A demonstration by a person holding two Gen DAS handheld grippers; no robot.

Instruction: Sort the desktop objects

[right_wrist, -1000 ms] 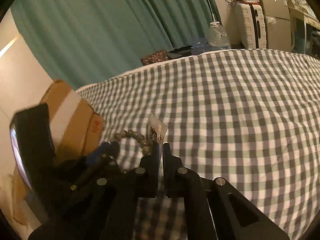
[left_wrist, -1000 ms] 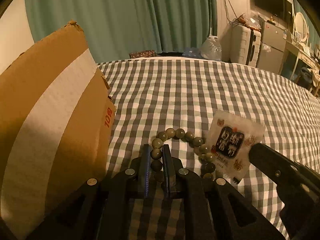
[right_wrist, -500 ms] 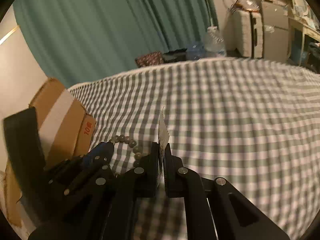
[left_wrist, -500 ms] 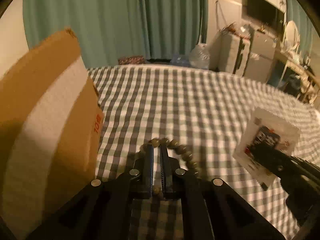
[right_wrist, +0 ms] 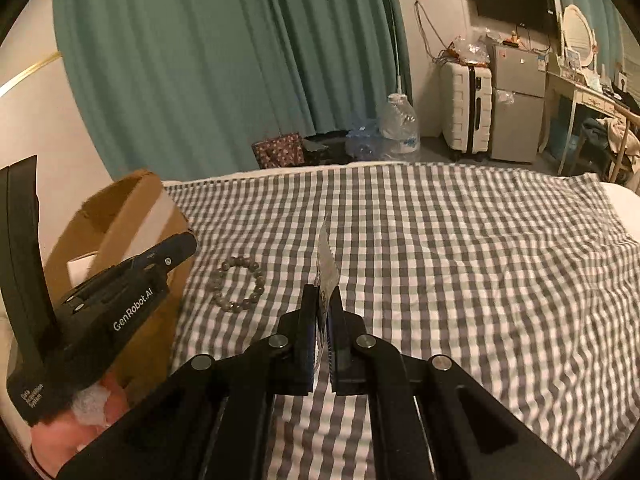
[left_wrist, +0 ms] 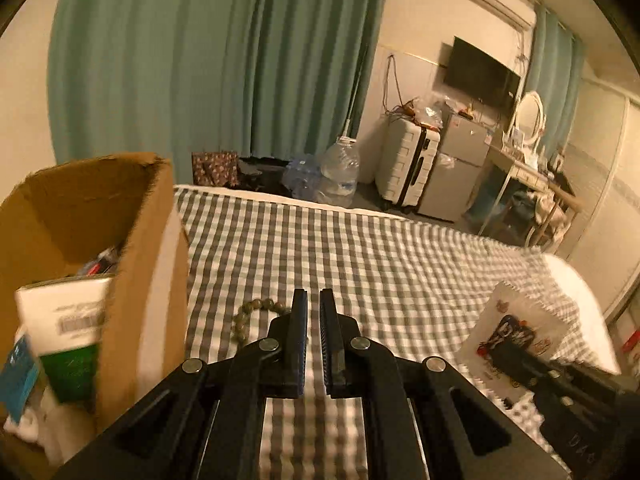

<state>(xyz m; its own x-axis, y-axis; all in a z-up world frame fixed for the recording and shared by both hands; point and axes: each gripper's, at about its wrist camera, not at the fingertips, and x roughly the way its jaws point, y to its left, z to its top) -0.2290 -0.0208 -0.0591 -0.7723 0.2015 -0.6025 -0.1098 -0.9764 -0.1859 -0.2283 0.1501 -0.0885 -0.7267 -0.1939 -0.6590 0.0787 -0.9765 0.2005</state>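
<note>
Cardboard box (left_wrist: 132,264) sits left of left gripper (left_wrist: 314,304), open top, likely drop spot. Left gripper pinched shut, empty; bead bracelet (right_wrist: 239,284) lying on bed (right_wrist: 460,240) just ahead-left. Right gripper (right_wrist: 323,300) clamped on snack packet (left_wrist: 508,336), edge-up, guessing so it carries clean to box.

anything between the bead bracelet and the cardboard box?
Nothing: in the right wrist view only bare checkered bedsheet separates the bead bracelet from the cardboard box.

Black left gripper (right_wrist: 132,280) (white "GenRobot.AI" lettering), silver screws.
</note>
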